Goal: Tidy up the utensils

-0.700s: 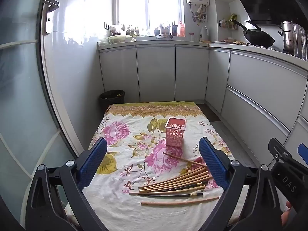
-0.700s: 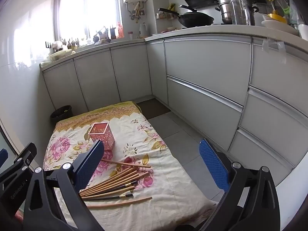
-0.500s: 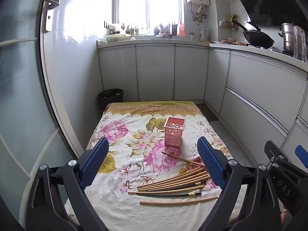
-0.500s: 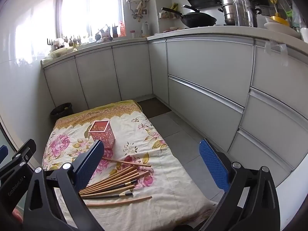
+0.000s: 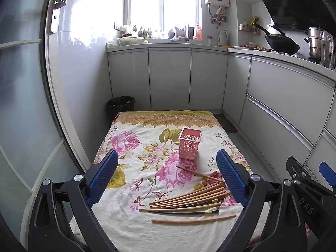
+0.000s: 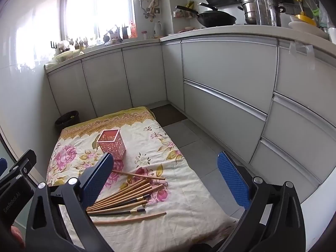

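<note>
Since the earlier frames, both views were shifted slightly; nothing on the cloth was moved. Left gripper (image 5: pixel 166 178) and right gripper (image 6: pixel 166 180) were seen with fingers spread wide, nothing between them. Chopsticks (image 5: pixel 189 199) were fanned out loose at lower centre on the floral cloth (image 5: pixel 130 189), a few dark ones mixed in. Judged light, stiff, smooth, prone to roll; best pinched mid-shaft, one or two at a time. Pink holder (image 5: pixel 189 145) was left upright beyond them, mid-frame, empty as far as visible.
</note>
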